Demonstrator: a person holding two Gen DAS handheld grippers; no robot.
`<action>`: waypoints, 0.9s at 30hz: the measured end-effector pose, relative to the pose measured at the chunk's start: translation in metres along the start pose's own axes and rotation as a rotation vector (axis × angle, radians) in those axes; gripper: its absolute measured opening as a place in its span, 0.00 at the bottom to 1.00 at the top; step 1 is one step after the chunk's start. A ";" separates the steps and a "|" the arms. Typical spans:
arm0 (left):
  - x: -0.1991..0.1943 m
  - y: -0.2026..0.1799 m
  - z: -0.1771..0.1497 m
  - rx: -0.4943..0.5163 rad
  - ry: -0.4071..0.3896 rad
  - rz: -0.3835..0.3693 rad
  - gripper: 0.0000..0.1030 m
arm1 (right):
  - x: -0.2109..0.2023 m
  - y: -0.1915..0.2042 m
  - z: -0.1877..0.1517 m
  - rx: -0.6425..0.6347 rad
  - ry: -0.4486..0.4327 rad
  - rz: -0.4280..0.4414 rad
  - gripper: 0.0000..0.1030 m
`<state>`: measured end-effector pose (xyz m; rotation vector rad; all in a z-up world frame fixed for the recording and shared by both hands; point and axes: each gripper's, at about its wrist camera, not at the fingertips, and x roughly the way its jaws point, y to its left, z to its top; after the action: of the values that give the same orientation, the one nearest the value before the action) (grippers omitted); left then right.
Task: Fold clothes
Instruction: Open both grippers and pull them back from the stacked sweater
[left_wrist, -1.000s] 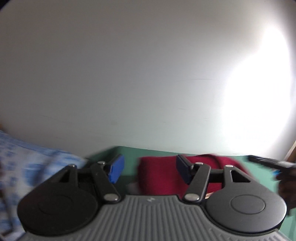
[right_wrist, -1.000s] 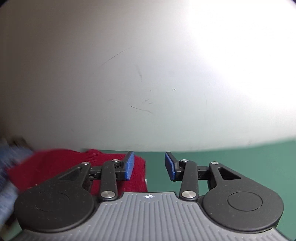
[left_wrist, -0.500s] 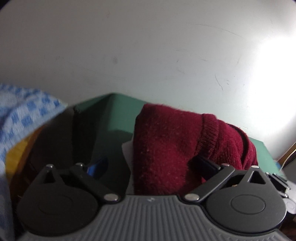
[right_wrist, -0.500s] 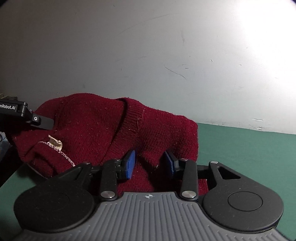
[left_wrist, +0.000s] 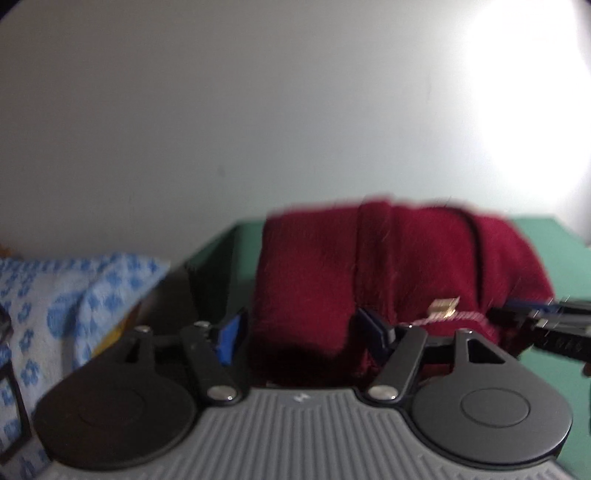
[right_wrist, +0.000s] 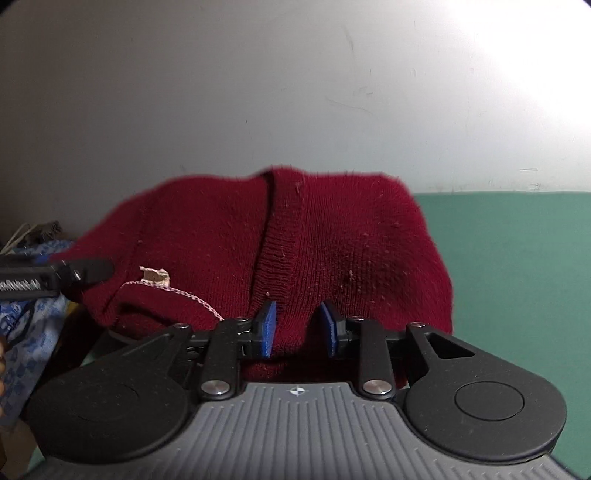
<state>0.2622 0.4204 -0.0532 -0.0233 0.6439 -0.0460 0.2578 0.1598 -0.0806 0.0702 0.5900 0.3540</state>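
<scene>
The red sweater (right_wrist: 280, 243) is sitting in a lump on the green table (right_wrist: 517, 240), close to the wall. You are closing your right gripper (right_wrist: 297, 328) on its near edge, so a fold of wool is sitting between the narrow jaws. Your left gripper (left_wrist: 301, 332) has been closing too, half wide around the other side, so you can lift both ends together. A blue flowered cloth (left_wrist: 74, 291) is lying off to the left.

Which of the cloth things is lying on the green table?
The dark red knitted sweater. It sits bunched up on the green table, while the blue-and-white patterned cloth lies off to the left side.
</scene>
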 end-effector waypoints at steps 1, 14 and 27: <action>-0.001 0.002 -0.001 -0.016 -0.004 0.007 0.68 | -0.001 0.003 0.001 -0.012 0.008 0.002 0.33; -0.146 -0.010 -0.111 -0.363 0.105 0.032 0.81 | -0.184 -0.021 -0.106 0.222 0.187 -0.008 0.53; -0.203 -0.142 -0.169 -0.061 0.266 0.219 0.99 | -0.199 0.037 -0.135 0.109 0.260 -0.064 0.73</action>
<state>-0.0059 0.2876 -0.0614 -0.0058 0.9105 0.1848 0.0173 0.1207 -0.0805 0.1101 0.8668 0.2698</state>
